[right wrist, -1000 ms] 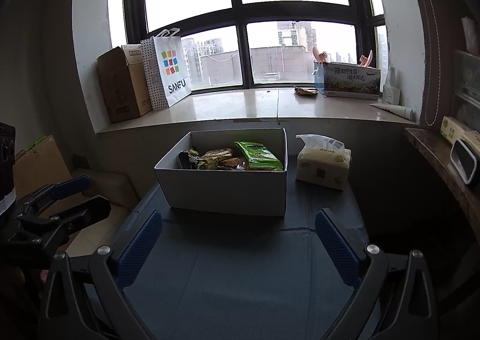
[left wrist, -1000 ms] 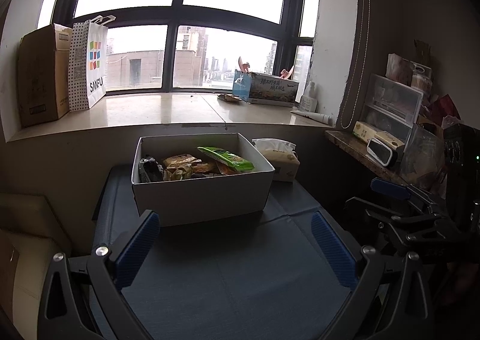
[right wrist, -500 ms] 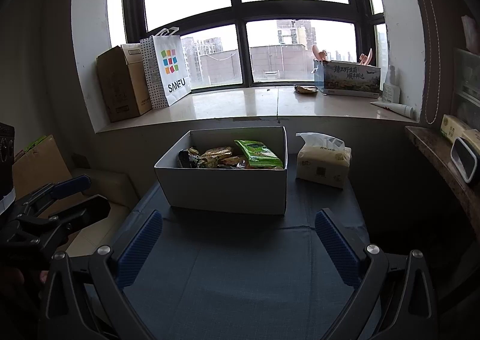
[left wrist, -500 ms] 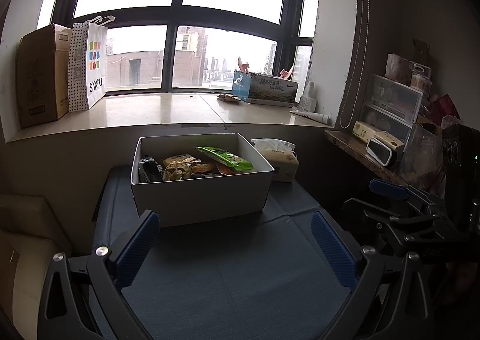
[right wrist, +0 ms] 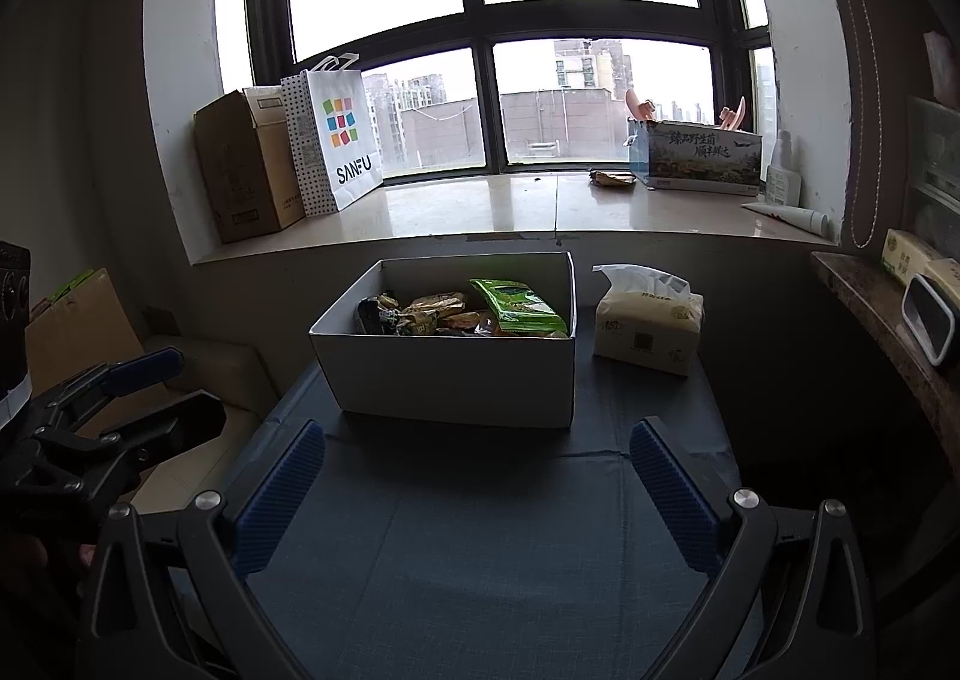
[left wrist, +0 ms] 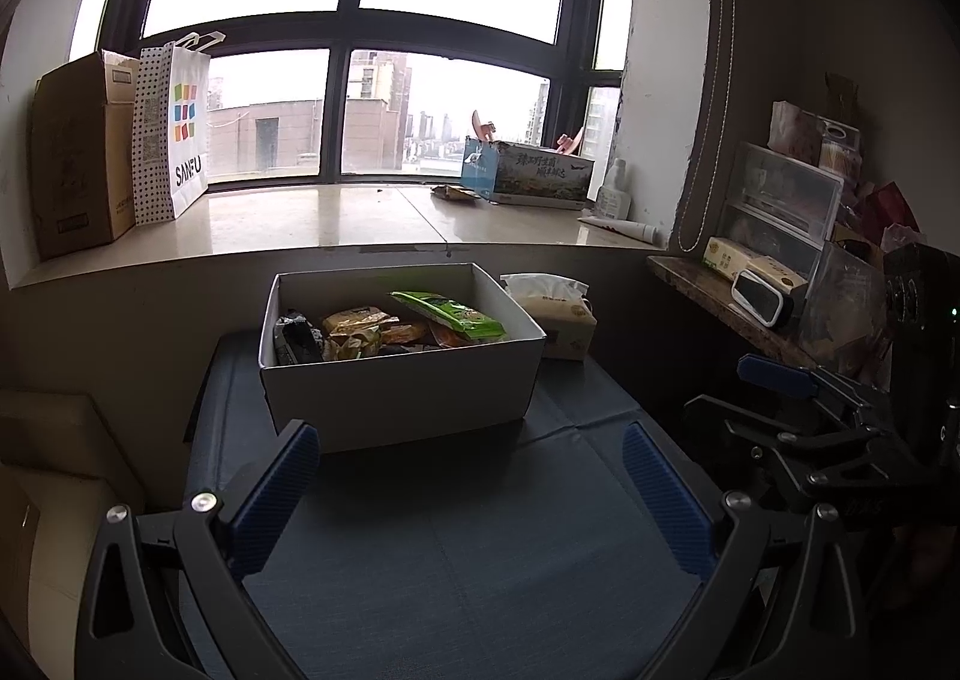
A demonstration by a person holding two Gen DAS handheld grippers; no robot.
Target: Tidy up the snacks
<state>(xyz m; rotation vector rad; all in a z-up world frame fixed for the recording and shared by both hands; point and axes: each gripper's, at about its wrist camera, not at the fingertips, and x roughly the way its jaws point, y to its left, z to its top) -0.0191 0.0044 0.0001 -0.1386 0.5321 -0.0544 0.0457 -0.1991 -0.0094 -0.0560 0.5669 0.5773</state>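
A white box (left wrist: pixel 396 392) sits at the centre of the left wrist view on a dark blue table (left wrist: pixel 480 548), and it holds the snacks (left wrist: pixel 384 329): a green packet (left wrist: pixel 450 313) leaning toward the right wall, yellow-brown packets in the middle and a dark one at the left. A tissue pack (left wrist: pixel 555 314) stands just beside the box on its right. The left gripper (left wrist: pixel 471 491) fills the bottom of the frame, its blue pads spread wide with nothing between them, short of the box. In the right wrist view the right gripper (right wrist: pixel 477 491) is likewise spread and empty at the bottom. On the windowsill (right wrist: pixel 480 206) at upper left stand a cardboard carton (right wrist: pixel 246 164) and a paper bag (right wrist: pixel 336 140).
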